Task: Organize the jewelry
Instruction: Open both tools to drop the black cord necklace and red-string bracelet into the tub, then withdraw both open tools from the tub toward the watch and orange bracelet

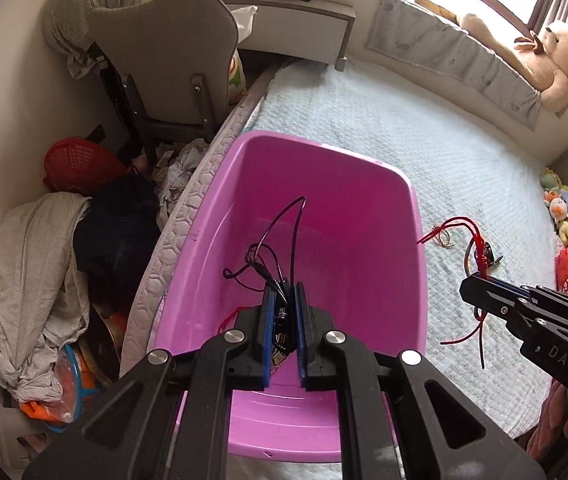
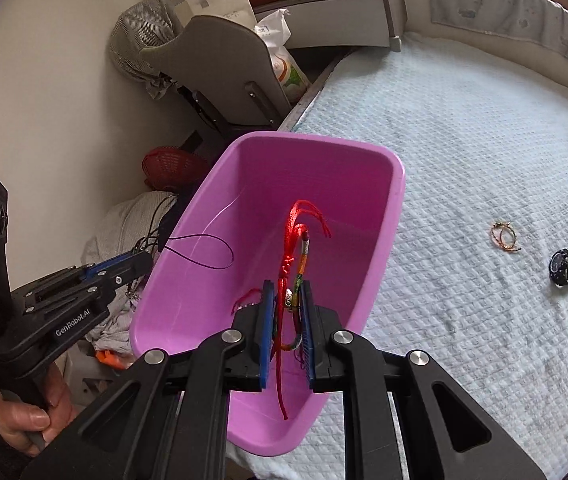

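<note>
At the far left, beside the bed, a chair, a red basket and piled clothes crowd the floor. Next comes the pink tub, standing on the bed's pale quilt close to its left edge. The left gripper hangs over the tub, its 2 fingers closed on a black cord necklace whose loops stick up above the tips; a small charm seems caught between the blue pads, though it is too dark to make out. In the right wrist view a hand grips that tool's handle. The right gripper is also above the tub, fingers clamped on a red cord bracelet with a multicoloured braided section, loose ends dangling below. Further right on the quilt lie 2 thin rings, side by side, and near them a black watch.
</note>
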